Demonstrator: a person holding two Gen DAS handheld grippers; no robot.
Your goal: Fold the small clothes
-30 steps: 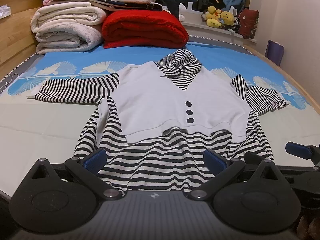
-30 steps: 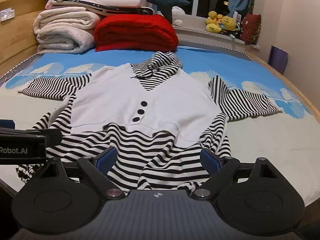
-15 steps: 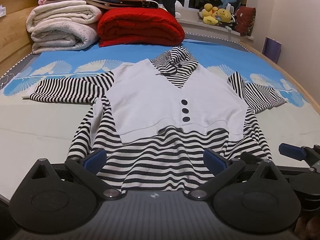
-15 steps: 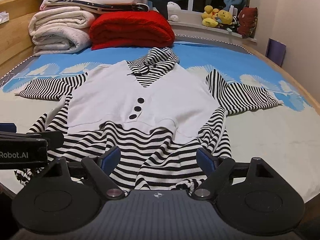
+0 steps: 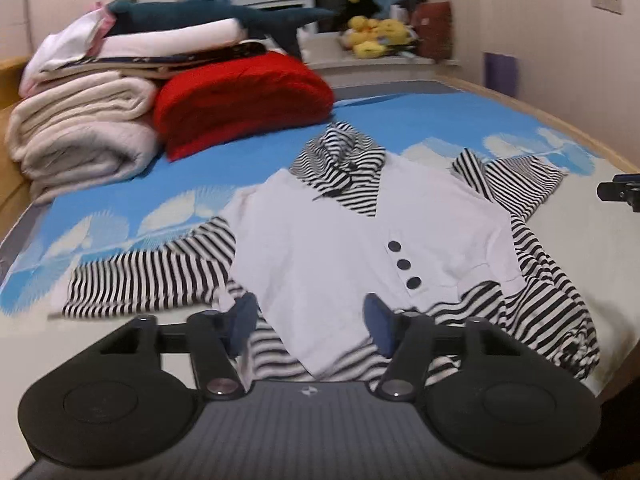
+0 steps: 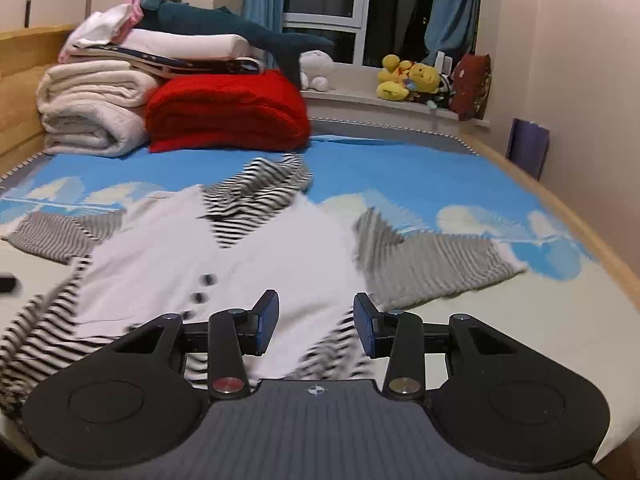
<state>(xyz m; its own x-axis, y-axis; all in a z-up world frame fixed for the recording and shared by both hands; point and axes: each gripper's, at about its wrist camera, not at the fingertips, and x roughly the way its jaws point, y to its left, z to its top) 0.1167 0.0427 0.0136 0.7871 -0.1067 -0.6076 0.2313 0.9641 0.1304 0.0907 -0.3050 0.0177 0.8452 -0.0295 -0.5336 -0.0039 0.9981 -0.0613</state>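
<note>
On the bed (image 5: 600, 248), whose cover is blue with pale fan shapes at the far end and cream nearer, a small top (image 5: 352, 248) lies flat with its front up: a white vest panel with three dark buttons (image 5: 404, 265) over a black-and-white striped body, striped collar (image 5: 340, 160) pointing toward the window, both striped sleeves spread out to the sides. The left tongs (image 5: 311, 323) hover over the lower part of the white panel, blue pads spread apart with nothing between them. The right tongs (image 6: 316, 326) hang over the same garment toward its right half, also spread and empty; that view is blurred across the fabric. Behind the collar sit a folded red blanket (image 6: 228, 110), a stack of cream blankets (image 6: 90, 108) and a dark plush shark (image 6: 224, 28) on top, with yellow plush toys (image 6: 404, 78) on the windowsill.
</note>
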